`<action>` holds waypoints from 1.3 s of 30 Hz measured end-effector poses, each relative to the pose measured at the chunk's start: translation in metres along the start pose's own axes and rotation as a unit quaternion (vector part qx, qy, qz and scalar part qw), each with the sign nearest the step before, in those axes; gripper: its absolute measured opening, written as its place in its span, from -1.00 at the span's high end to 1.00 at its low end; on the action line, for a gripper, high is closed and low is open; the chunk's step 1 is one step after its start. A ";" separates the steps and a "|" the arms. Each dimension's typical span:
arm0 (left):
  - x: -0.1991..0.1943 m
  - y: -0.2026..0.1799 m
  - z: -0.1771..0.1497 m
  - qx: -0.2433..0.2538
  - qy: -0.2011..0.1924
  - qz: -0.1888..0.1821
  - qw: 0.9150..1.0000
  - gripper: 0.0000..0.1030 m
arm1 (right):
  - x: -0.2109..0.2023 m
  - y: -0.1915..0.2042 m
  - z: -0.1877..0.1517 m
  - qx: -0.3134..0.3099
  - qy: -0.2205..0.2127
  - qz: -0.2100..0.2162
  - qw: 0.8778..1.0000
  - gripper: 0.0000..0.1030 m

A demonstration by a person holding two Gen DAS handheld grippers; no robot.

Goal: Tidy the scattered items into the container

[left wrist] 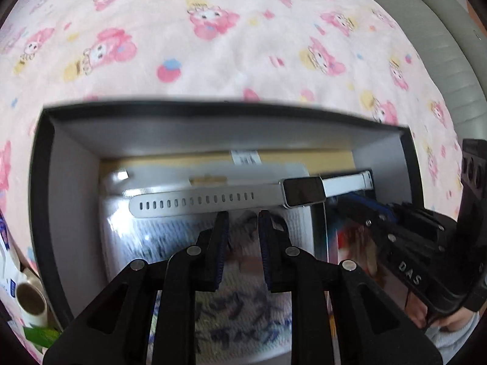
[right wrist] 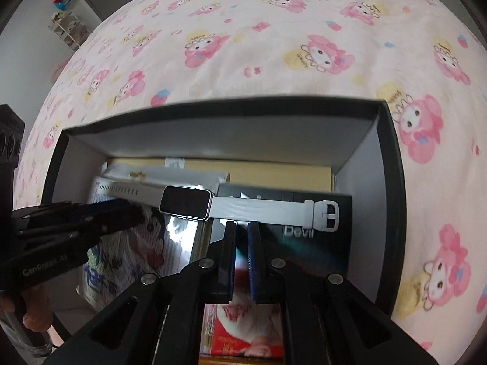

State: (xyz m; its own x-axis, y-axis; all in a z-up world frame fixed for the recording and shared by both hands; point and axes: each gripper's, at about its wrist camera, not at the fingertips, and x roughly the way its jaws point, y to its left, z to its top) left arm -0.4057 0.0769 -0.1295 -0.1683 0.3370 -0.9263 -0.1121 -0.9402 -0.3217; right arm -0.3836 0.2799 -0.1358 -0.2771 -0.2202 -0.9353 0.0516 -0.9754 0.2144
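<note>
White silicone smartwatch (left wrist: 301, 191) with a dark rectangular screen lies stretched flat inside the black open-topped cardboard box (left wrist: 39, 182), resting across the items already packed there. Its perforated strap end runs over a glossy plastic-wrapped printed packet (left wrist: 170, 237), and its buckle end (right wrist: 330, 215) lies on a black booklet marked "Devil" (right wrist: 319, 243). A tan cardboard piece (right wrist: 274, 175) lines the far side of the box floor, and a red printed package (right wrist: 243, 331) shows near the close wall.

The box sits on a bed covered by a pink blanket printed with cartoon rabbits (left wrist: 213, 45).

The left hand-held gripper (left wrist: 243, 216) points down into the box, its fingers slightly parted with nothing between them, tips just beside the perforated strap. The right hand-held gripper (right wrist: 241, 225) also points down into the box, its fingers drawn nearly together and empty, tips just beside the buckle-side strap. Whether either one touches the strap cannot be told.

Outside the box, at its left, a roll of tape (left wrist: 30, 304) lies on the bed.
</note>
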 end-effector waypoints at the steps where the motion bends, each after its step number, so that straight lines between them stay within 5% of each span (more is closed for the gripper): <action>1: 0.001 0.002 0.003 -0.006 -0.004 -0.002 1.000 0.65 | 0.001 0.000 0.003 0.000 -0.002 0.000 1.000 0.89; 10: 0.001 0.007 0.005 -0.020 -0.005 -0.073 0.997 0.65 | -0.004 -0.001 0.013 -0.007 -0.030 -0.009 0.999 0.87; 23: -0.027 -0.018 -0.006 0.032 -0.057 -0.045 0.997 0.63 | -0.032 0.024 -0.002 -0.037 -0.055 -0.047 0.997 0.86; 26: -0.048 -0.025 -0.011 0.043 -0.083 -0.028 0.995 0.59 | -0.050 0.034 -0.003 -0.038 -0.073 -0.062 0.995 0.66; 33: -0.129 -0.036 -0.036 0.054 -0.188 0.008 0.981 -0.07 | -0.118 0.059 -0.020 -0.043 -0.146 -0.085 0.985 -0.25; 39: -0.191 -0.046 -0.070 0.069 -0.259 0.027 0.963 -0.60 | -0.178 0.080 -0.053 -0.030 -0.212 -0.118 0.970 -0.41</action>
State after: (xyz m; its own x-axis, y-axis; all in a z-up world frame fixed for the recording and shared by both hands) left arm -0.2998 0.0525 0.0480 -0.6402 0.3008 -0.7069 -0.2120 -0.9536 -0.2137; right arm -0.2790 0.2401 0.0331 -0.6562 0.0205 -0.7543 -0.0092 -0.9998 -0.0192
